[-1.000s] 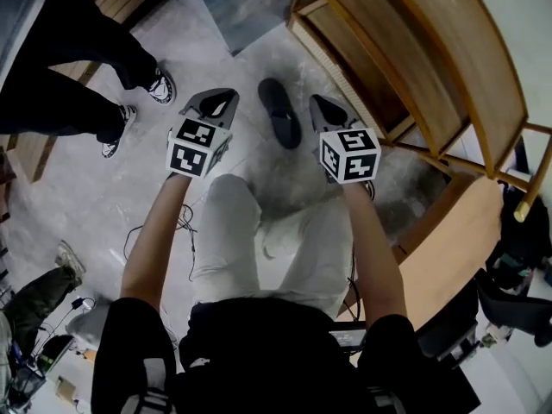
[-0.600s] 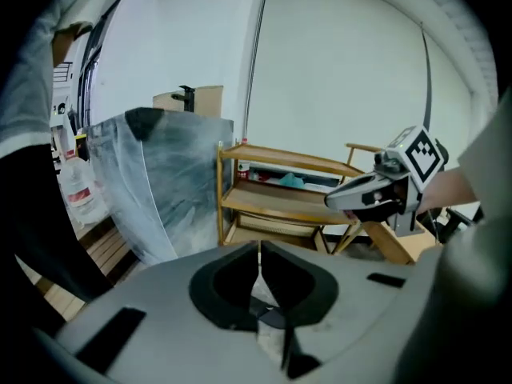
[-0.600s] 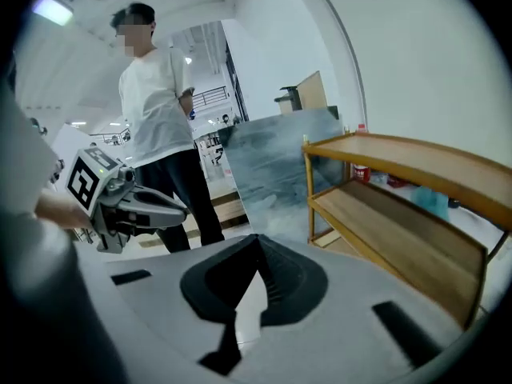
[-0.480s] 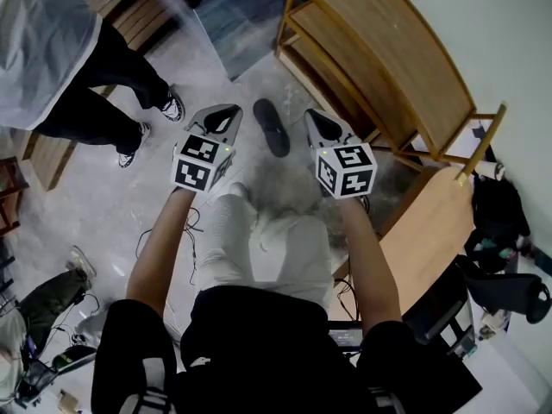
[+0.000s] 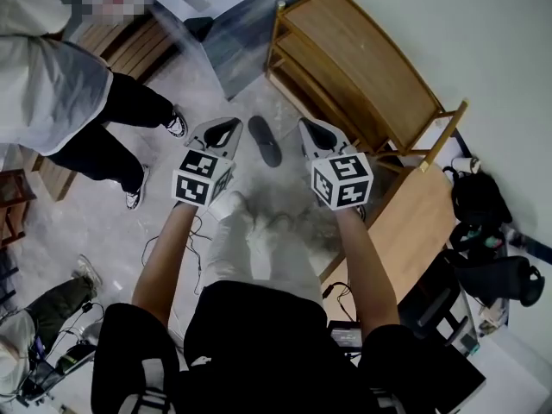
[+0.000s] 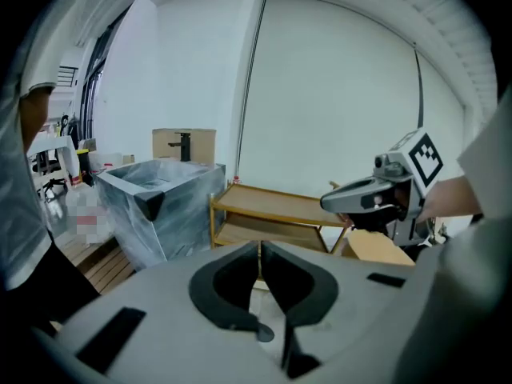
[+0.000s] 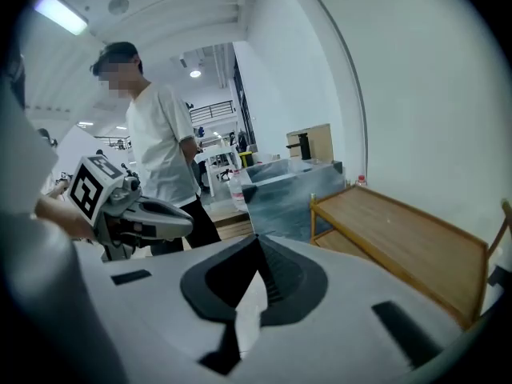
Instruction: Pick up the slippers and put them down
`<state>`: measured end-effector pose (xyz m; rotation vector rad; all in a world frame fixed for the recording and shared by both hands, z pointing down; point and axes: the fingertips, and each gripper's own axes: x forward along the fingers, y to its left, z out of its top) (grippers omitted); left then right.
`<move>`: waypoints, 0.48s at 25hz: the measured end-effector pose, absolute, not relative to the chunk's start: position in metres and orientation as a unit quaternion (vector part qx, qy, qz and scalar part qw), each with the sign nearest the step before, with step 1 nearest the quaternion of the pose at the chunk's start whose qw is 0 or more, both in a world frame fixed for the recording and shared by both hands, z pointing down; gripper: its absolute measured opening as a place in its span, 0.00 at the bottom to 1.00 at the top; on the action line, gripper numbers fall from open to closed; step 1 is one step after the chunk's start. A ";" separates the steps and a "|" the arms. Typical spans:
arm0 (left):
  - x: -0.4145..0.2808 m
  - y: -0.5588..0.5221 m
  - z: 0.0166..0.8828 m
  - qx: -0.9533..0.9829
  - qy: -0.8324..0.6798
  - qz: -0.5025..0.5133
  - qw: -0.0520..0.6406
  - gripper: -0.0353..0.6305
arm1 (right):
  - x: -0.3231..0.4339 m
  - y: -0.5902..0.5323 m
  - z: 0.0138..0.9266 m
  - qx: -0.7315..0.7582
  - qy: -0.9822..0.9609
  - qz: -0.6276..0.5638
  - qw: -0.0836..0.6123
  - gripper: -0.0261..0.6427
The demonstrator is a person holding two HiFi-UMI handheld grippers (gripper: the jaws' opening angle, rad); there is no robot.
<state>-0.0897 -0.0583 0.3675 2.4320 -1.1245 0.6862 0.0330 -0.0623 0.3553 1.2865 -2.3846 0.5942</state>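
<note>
The head view looks steeply down from over the person's shoulders, well above the floor, with the wooden rack (image 5: 362, 67) at upper right. The left gripper view sits behind its own fingers (image 6: 227, 287) and faces the rack's open front almost level. The right gripper view sits behind its fingers (image 7: 278, 282) with the rack on its right. All three share the rack and the wrapped box (image 5: 246, 20) at its end.

slipper (image 5: 265, 141) on floor (image 5: 99, 227), left of shelf (image 5: 362, 84)
</note>
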 end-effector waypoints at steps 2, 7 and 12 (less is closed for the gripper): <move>-0.087 -0.051 0.347 0.866 -0.404 0.234 0.181 0.07 | 0.034 -0.054 0.333 0.455 -0.848 0.205 0.177 0.04; -0.085 -0.028 0.292 0.869 -0.414 0.215 0.166 0.07 | 0.030 -0.032 0.280 0.451 -0.858 0.186 0.161 0.04; -0.087 -0.014 0.252 0.870 -0.431 0.198 0.132 0.07 | 0.031 -0.011 0.241 0.450 -0.864 0.170 0.150 0.04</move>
